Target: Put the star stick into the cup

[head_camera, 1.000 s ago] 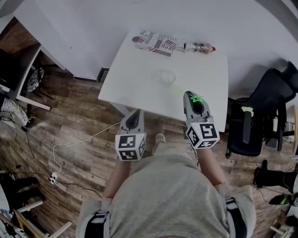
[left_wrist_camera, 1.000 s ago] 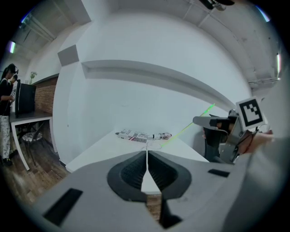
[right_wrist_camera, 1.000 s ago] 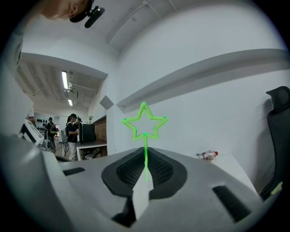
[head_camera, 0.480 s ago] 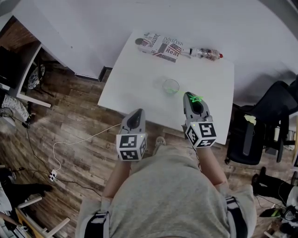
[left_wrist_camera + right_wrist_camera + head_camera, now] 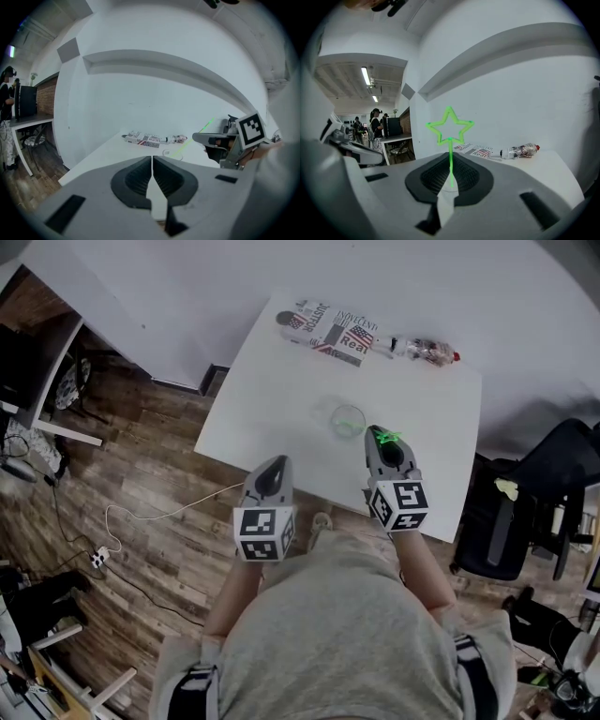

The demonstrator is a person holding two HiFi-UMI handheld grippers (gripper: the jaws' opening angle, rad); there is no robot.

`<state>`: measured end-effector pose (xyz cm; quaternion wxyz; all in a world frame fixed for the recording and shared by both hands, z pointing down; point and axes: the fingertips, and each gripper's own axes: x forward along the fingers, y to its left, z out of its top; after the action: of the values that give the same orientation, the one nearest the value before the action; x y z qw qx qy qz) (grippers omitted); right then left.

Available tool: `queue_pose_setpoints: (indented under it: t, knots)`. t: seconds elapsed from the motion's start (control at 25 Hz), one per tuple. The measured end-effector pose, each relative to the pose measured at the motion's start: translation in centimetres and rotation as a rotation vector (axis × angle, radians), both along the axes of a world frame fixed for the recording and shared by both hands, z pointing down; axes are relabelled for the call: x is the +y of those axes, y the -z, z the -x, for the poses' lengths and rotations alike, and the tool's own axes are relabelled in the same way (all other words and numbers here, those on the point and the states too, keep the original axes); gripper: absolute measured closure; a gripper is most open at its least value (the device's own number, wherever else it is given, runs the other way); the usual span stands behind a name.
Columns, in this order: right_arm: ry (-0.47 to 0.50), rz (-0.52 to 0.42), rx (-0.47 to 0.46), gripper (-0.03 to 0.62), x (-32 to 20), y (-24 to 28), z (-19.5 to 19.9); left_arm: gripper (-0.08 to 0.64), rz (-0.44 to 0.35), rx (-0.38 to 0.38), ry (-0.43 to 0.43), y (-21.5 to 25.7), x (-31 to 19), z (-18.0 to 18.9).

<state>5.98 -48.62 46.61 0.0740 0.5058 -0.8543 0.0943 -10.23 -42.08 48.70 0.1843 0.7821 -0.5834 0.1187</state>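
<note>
Star stick [image 5: 450, 159], clamped in right gripper [image 5: 375, 431], has drifted in near cup [image 5: 348, 420]; drop-in looks close. Left gripper [image 5: 274, 465] jaws together, empty.

A white table [image 5: 272, 399] carries three things. A clear cup [image 5: 348, 420] stands just ahead of the right gripper [image 5: 379, 433], slightly left of its jaws. Well beyond those jaws, along the table's far edge, a printed packet [image 5: 330, 332] and a plastic bottle [image 5: 427, 350] lie close together, the bottle on its side.
</note>
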Motion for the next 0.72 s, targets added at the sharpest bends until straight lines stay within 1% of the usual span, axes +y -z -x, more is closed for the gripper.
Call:
queue_pose_setpoints:
  t: [0.48,0.72]
  knots:
    - [0.027,0.071,0.006,0.575,-0.9,-3.3,0.4,0.549,0.022,-0.009,-0.001,-0.9,-0.9,-0.6]
    - [0.020,0.072,-0.013,0.575,-1.1,-3.6,0.0,0.549,0.024,-0.011,-0.002,-0.9,-1.3,-0.8]
